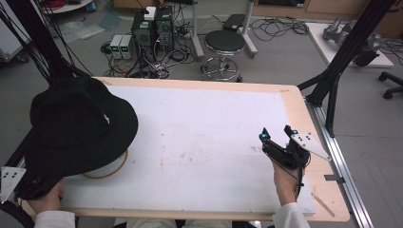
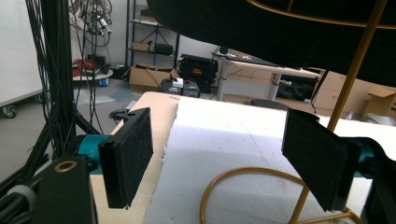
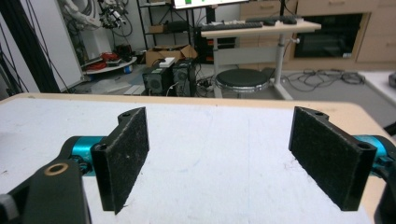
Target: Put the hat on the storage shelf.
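High view had a black hat (image 1: pixel 78 126) sitting at the left end of the table (image 1: pixel 294 107), wide-brimmed and soft-looking, raised on a thin gold wire stand (image 1: pixel 116 168) whose ring base lay on the white mat (image 1: pixel 199 142). From the left gripper view the hat's dark underside (image 2: pixel 280 32) hung overhead, a gold upright (image 2: pixel 355 65) of the stand rose at the right, and the ring (image 2: pixel 243 175) curved across the mat between the jaws. The left gripper (image 2: pixel 224 163) was spread wide, touching nothing, low at the table's left edge just under the brim. The right gripper (image 1: pixel 279 137) was held in a hand (image 1: pixel 284 183) above the mat's right end, well apart from the hat, its jaws also wide apart and empty. Beyond the table stood a stool (image 1: pixel 224 45) and some computer boxes (image 1: pixel 152 28) on the floor.
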`<state>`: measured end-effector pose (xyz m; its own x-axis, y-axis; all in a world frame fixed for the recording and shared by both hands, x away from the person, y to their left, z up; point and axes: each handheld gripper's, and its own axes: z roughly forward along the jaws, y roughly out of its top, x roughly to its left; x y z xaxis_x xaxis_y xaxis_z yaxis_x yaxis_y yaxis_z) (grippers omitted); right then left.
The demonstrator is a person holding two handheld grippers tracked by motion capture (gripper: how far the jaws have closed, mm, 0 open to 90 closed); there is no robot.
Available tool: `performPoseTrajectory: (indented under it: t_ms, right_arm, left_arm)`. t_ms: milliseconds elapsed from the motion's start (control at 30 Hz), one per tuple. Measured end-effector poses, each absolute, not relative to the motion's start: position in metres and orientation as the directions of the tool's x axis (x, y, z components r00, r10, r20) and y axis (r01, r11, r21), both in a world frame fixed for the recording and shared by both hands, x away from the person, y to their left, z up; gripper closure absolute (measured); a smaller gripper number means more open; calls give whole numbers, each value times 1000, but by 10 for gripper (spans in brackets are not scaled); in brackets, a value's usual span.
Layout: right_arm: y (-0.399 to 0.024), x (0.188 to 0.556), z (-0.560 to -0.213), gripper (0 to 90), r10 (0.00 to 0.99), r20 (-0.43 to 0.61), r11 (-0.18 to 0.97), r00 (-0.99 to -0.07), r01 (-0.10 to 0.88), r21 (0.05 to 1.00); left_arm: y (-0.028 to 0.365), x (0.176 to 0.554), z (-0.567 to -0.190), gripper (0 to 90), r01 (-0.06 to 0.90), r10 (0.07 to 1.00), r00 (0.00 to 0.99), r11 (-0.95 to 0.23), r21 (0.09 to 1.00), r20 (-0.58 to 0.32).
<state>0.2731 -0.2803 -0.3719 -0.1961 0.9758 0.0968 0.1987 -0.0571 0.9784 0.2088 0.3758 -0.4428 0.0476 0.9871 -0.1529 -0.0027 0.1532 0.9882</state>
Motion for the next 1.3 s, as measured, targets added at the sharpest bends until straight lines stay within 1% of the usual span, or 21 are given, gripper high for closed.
performPoseTrajectory:
  t_ms: [167, 333, 500, 667, 1000, 1300]
  right_arm:
    - [-289, 270, -386, 182, 980, 112, -76, -167, 210, 975]
    - [-294, 267, -400, 170, 986, 100, -69, -137, 216, 974]
    - [-295, 268, -417, 163, 990, 91, -61, -107, 255, 965]
    - [-297, 267, -418, 163, 991, 100, -76, -88, 243, 967]
    - [-295, 267, -420, 161, 993, 78, -55, -87, 244, 968]
    - [-296, 266, -420, 162, 992, 89, -65, -84, 250, 966]
  left_arm:
    - [376, 209, -443, 250, -3, 987, 46, 156, 988, -155]
    - [376, 209, -443, 249, -4, 987, 47, 157, 988, -156]
    - [376, 209, -443, 249, -4, 986, 47, 157, 988, -157]
    - [376, 209, -443, 249, -4, 986, 45, 162, 987, -162]
    - [376, 208, -443, 250, -9, 984, 46, 171, 985, -171]
    - [377, 207, -443, 250, -16, 982, 48, 182, 983, -181]
